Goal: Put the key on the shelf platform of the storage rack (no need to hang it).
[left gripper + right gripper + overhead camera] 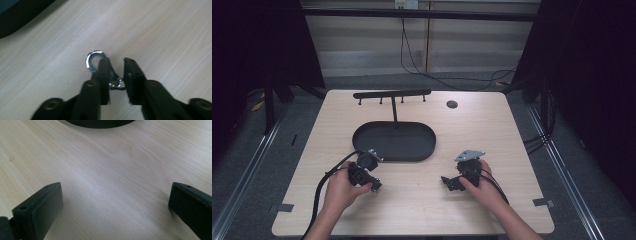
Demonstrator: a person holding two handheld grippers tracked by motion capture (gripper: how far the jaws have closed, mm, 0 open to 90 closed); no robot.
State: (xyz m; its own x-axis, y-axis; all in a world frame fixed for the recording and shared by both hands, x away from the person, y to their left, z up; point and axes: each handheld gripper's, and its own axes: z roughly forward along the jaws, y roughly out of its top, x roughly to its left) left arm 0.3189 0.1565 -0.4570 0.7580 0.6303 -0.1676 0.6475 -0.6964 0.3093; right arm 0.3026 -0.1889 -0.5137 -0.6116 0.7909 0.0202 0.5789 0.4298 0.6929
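While the person's left hand (pixel 343 189) rests on the near left part of the pale wooden table (pixel 412 210), the left gripper (pixel 375 187) it holds points toward the table's middle, just in front of the near left rim of the black oval tray (pixel 362 145). In the left gripper view, a small shiny metal hook (pixel 93 58) with a curved silver end lies on the wood right at the jaws. Its bend curls out past the tip of the left-hand jaw, and a small twisted metal part of it sits in the narrow gap between the two pads. The jaws stand only a little apart around that part; whether the pads actually press on it I cannot tell, since a slit of wood shows between them above it.

Over on the near right, the person's right hand (pixel 484 187) holds the right gripper (pixel 446 183), with its grey three-cornered plate on top, pointing left toward the middle of the table. Its jaws are spread wide in the right gripper view, with bare wood grain between them and the near edge of the tray at the far top.

Behind the tray, a thin black post rises to a black horizontal rack bar (pixel 392 93) with small pegs hanging under it, near the far edge. A small dark round cable hole (pixel 452 104) sits to the right of that bar.
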